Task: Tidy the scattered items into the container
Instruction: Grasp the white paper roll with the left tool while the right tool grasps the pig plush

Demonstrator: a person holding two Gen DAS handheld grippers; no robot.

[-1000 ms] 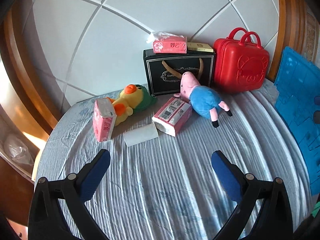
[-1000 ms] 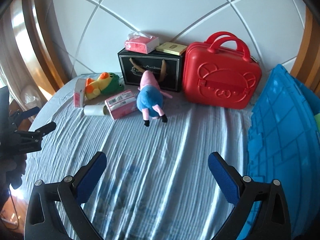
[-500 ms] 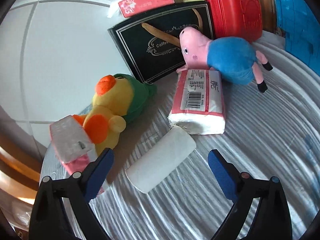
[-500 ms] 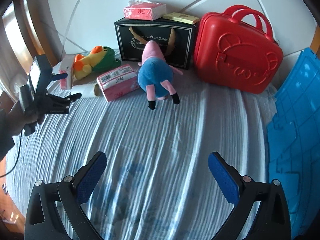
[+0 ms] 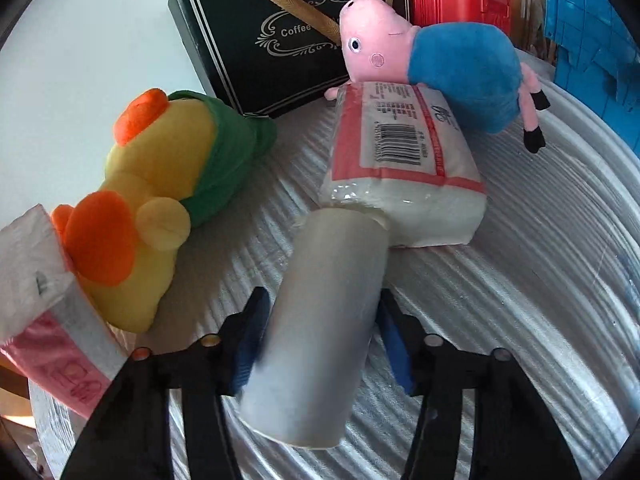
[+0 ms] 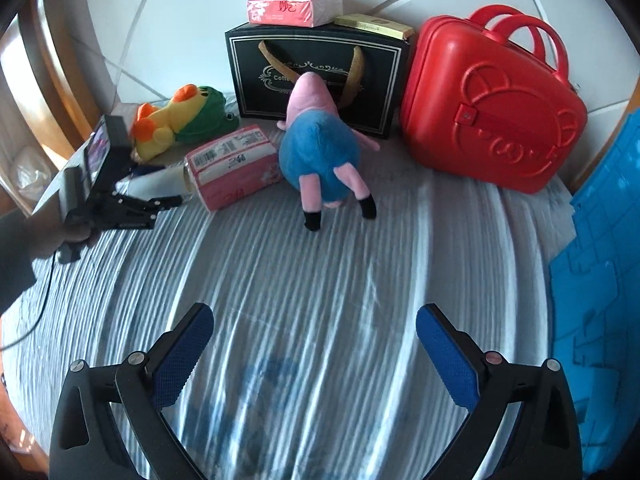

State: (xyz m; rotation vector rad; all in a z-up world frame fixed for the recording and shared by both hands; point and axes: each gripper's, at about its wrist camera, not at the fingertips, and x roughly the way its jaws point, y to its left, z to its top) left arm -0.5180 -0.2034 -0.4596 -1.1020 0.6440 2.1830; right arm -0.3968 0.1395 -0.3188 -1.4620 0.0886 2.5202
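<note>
A white roll (image 5: 328,320) lies on the striped bedsheet (image 5: 520,320), and my left gripper (image 5: 323,296) is closing on it, both blue pads meeting its sides. Just beyond it are a pink tissue pack (image 5: 400,168), a pig plush in blue (image 5: 440,64) and a yellow duck plush (image 5: 160,184). A second tissue pack (image 5: 52,312) stands at the left. In the right wrist view my right gripper (image 6: 315,312) hangs open over bare sheet, well short of the pig plush (image 6: 320,156). The left gripper (image 6: 168,202) shows there at the roll (image 6: 160,184).
A black gift bag (image 6: 320,72) stands against the white headboard with a tissue pack (image 6: 292,8) and a flat box (image 6: 372,24) on top. A red case (image 6: 492,112) stands to its right. A blue foam mat (image 6: 600,280) lines the right edge.
My left gripper dropped towards the toys, came over the white roll and narrowed its jaws onto it. The right gripper sank closer to the sheet, staying open.
</note>
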